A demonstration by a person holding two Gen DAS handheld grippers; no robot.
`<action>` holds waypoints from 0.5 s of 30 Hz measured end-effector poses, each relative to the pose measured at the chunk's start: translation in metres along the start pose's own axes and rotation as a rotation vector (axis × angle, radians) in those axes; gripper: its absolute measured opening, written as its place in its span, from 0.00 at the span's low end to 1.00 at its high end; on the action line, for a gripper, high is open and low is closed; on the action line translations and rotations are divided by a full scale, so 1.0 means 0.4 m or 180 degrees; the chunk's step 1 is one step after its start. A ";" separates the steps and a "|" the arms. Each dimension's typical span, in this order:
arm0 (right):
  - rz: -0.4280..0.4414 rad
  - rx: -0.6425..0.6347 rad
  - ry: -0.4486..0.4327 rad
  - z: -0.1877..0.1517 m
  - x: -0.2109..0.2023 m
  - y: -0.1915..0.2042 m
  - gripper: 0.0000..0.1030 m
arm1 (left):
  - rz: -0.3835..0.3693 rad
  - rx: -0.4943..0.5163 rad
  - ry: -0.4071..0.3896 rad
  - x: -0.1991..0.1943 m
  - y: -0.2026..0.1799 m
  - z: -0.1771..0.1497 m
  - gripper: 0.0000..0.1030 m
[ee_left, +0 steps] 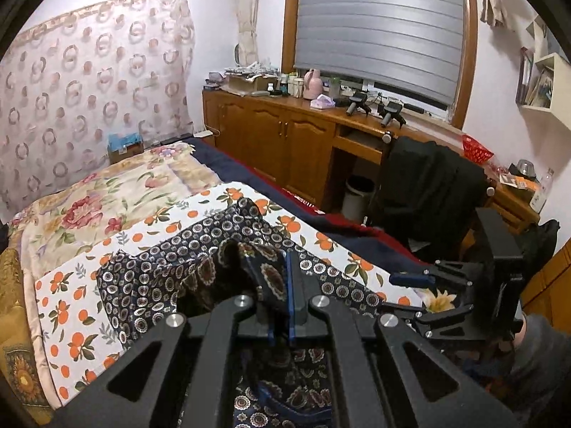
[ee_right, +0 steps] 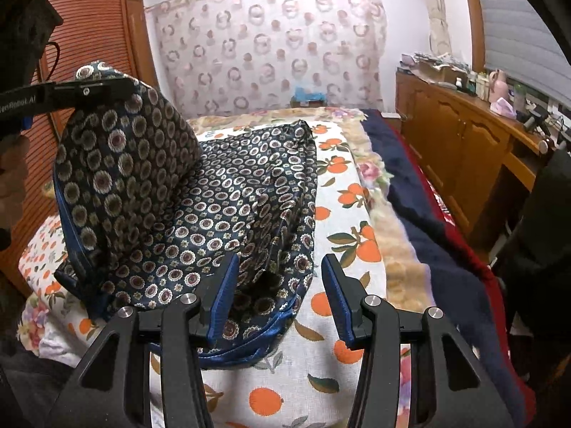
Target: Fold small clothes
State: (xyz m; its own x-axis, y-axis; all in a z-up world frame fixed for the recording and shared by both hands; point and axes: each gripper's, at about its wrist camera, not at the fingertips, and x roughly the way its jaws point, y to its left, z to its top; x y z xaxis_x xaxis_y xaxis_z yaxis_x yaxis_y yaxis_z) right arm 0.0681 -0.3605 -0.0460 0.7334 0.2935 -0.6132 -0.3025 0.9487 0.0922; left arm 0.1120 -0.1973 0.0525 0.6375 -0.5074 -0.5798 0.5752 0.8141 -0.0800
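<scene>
While left gripper (ee_left: 282,285) fingers clamp the patterned garment (ee_right: 221,192) up off the bed (ee_right: 342,214), right gripper (ee_right: 280,299) fingers stand apart, holding nothing

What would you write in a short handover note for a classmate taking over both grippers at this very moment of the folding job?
Left gripper: shut on an edge of the dark patterned garment, holding that part lifted off the bed.
Right gripper: open, holding nothing, hovering over the garment's near blue-trimmed hem.
Things: the rest of the garment lies spread on the orange-print cloth covering the bed.
Done: one side picked up, apparently to begin a fold.
Left: probably lay the lifted part over the flat part, use the right gripper to steady or smooth the hem, then finish the folds.
</scene>
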 end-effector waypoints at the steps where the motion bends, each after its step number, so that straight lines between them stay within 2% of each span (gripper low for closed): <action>1: 0.0001 0.0000 0.0002 0.000 0.000 0.000 0.47 | 0.0025 0.0009 0.0007 0.003 -0.003 -0.003 0.01; 9: -0.0007 0.0001 0.0002 0.002 0.003 -0.001 0.47 | 0.0033 0.0052 0.0133 0.026 -0.004 -0.031 0.03; 11: -0.0010 -0.0005 -0.0002 0.007 0.005 -0.001 0.47 | 0.0032 0.0057 0.0174 0.024 -0.001 -0.036 0.08; 13: -0.0016 -0.0015 -0.0005 0.011 0.007 0.000 0.47 | 0.0075 0.0074 0.0131 0.005 0.001 -0.042 0.30; 15: -0.0016 -0.0025 -0.0008 0.015 0.007 0.001 0.47 | 0.0150 0.0045 0.0079 -0.016 0.010 -0.046 0.34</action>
State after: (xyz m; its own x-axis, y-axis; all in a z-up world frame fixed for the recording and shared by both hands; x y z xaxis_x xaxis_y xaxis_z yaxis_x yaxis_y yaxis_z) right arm 0.0738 -0.3586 -0.0431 0.7364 0.2891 -0.6117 -0.3037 0.9491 0.0829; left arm 0.1009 -0.1856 0.0409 0.6513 -0.4613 -0.6026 0.5522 0.8327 -0.0407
